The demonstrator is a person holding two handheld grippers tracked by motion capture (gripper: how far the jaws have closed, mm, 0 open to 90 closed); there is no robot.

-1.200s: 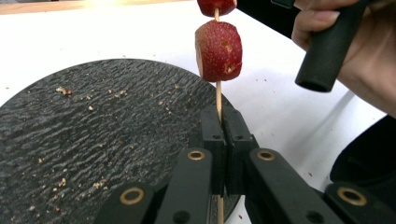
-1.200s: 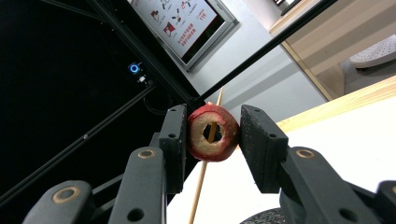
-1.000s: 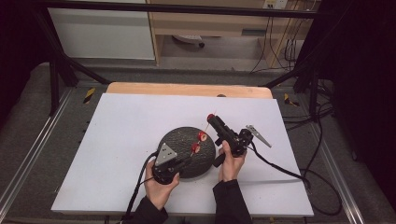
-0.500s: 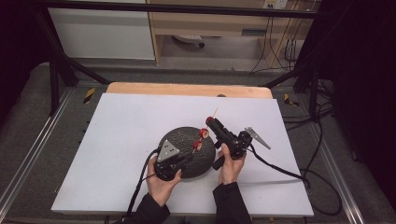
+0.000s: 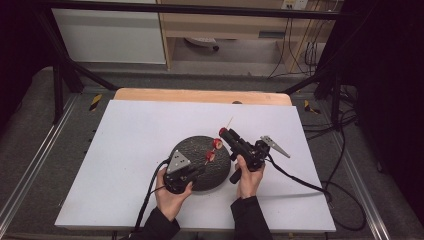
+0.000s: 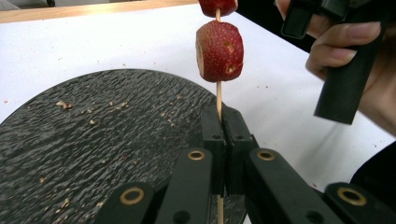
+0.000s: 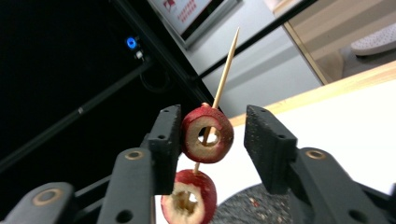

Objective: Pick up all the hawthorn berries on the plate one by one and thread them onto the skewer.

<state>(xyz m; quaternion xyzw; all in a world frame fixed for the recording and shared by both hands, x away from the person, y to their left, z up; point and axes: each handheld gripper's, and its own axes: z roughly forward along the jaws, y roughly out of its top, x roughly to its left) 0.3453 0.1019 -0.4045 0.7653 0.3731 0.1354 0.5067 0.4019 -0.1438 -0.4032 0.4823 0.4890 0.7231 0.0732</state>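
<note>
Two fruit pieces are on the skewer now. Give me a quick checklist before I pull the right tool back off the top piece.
1. Left tool shut on the wooden skewer: ok, jaws pinch it below the fruit.
2. Right tool released from the upper fruit piece: not ok. The jaws have just been opening; the far jaw stands clear, but the near jaw looks to be against the piece.
3. Lower fruit piece seated on the skewer: ok.
4. Skewer tip past the upper piece: ok.
5. Black plate under the skewer: ok.
6. Whether the upper piece would slide when the tool leaves: cannot tell.
</note>
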